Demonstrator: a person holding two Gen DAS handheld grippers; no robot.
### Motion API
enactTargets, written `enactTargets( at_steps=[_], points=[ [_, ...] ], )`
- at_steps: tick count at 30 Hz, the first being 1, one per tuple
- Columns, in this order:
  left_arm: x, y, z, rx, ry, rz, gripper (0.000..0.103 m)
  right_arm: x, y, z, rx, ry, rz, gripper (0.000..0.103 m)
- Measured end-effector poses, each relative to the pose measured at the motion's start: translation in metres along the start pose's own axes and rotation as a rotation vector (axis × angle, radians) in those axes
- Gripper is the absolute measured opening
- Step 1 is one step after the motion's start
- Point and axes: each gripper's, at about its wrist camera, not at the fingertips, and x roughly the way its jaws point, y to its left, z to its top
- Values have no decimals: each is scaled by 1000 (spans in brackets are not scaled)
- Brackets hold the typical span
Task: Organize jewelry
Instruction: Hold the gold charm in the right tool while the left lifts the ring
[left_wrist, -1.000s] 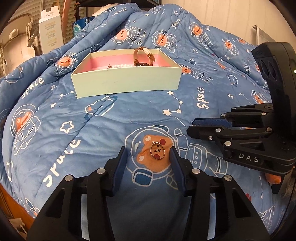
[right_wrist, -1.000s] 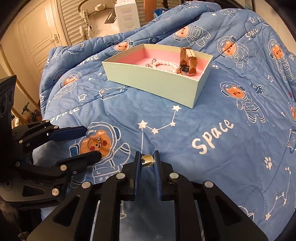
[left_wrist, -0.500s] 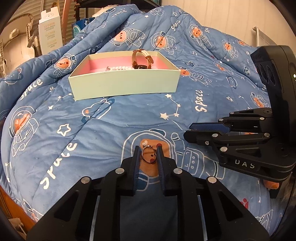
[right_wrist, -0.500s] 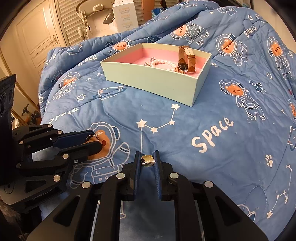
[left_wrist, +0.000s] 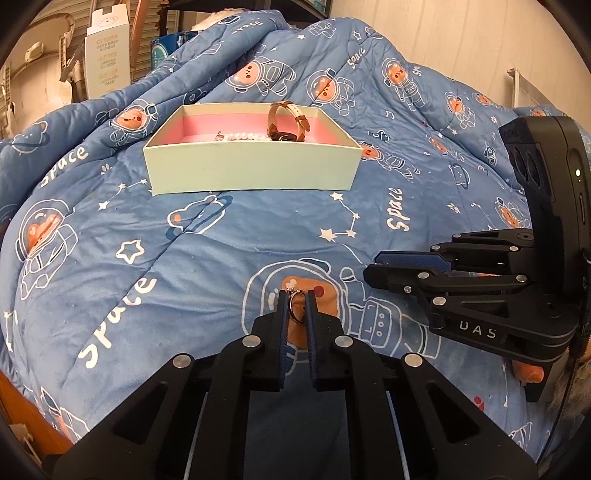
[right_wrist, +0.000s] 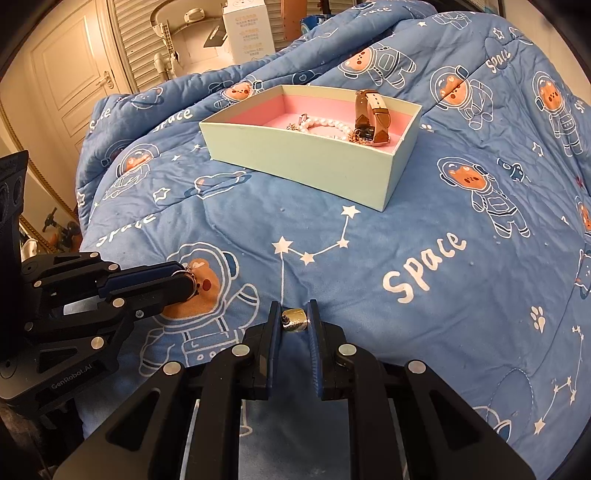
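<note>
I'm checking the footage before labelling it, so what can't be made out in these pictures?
- Silver ring, left wrist view: lower half hidden between the left gripper fingers.
- Gold piece, right wrist view: too small to identify.
- Box floor, left wrist view: hidden behind its near wall.
- Carton text: too small.

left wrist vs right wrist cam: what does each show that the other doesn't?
Left wrist only: the thin ring seen face-on between the left gripper fingers.
Right wrist only: the gold ring pinched in the right gripper, and a cream door.
Both: the mint box holding a watch and pearl bracelet, on the blue quilt.
</note>
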Motion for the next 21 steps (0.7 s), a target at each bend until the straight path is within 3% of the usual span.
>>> enactTargets(
  at_steps=[7,16,17,19,20,21],
  points=[
    [0,2,-1,-15,10,-36,6,0,0,0,2,1,0,14],
    [2,-3,-3,14,14,12,8,1,0,-1,4,2,1,14],
    [2,-4,-3,15,13,12,11,1,0,-1,4,2,0,14],
    [1,-4,-3,12,10,12,29,1,0,-1,3,2,0,14],
    [-1,-5,-3,6,1,11,48,1,0,-1,4,2,0,14],
    [-4,-5,-3,-1,-15,5,57,1,0,-1,4,2,0,14]
  ],
)
